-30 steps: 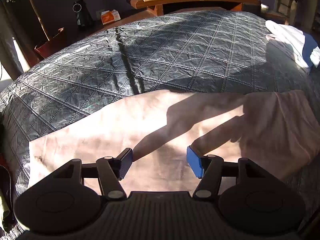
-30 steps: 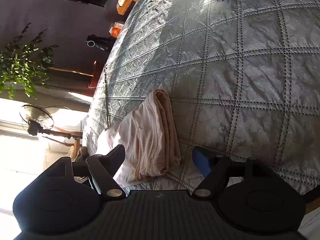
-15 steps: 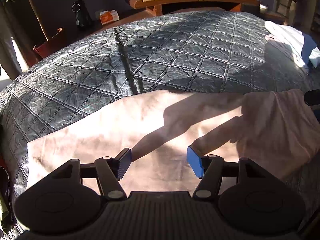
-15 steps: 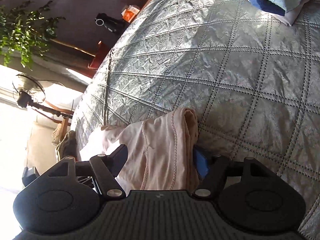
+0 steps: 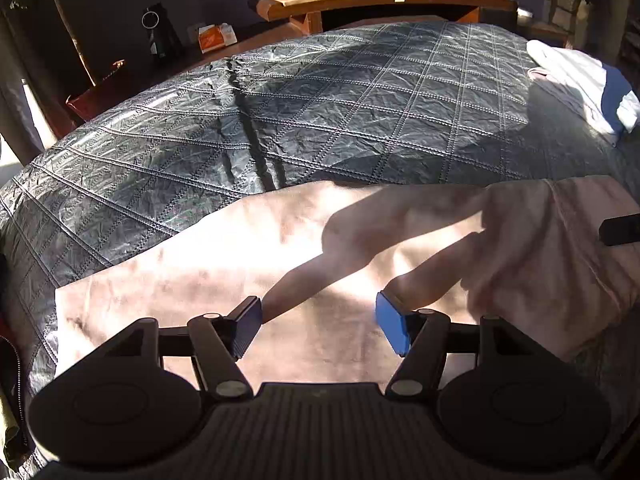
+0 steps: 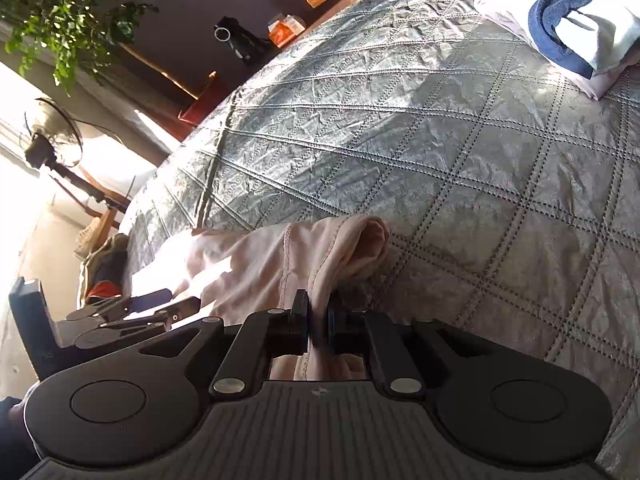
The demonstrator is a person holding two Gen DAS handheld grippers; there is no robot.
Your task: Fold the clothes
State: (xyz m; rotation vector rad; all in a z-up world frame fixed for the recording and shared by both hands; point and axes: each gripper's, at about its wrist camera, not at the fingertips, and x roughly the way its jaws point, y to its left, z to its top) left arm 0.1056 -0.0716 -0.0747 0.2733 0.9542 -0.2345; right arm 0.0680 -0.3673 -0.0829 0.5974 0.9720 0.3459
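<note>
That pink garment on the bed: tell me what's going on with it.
A person is folding it with two handheld grippers. The pink garment lies spread on the quilted bedspread. The right gripper is shut on its bunched hem, while the left gripper hovers open over the flat part. Folded clothes sit at the far corner.

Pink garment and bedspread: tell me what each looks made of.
Pink garment: thin, soft knit or woven fabric, matte; it drapes, bunches in limp folds and shows stitched hems. The exact fibre cannot be told.

Bedspread: quilted grey textile with a slight sheen, probably synthetic or satin-like; stitched diamond lines and a fine crinkle catch the sunlight.
</note>
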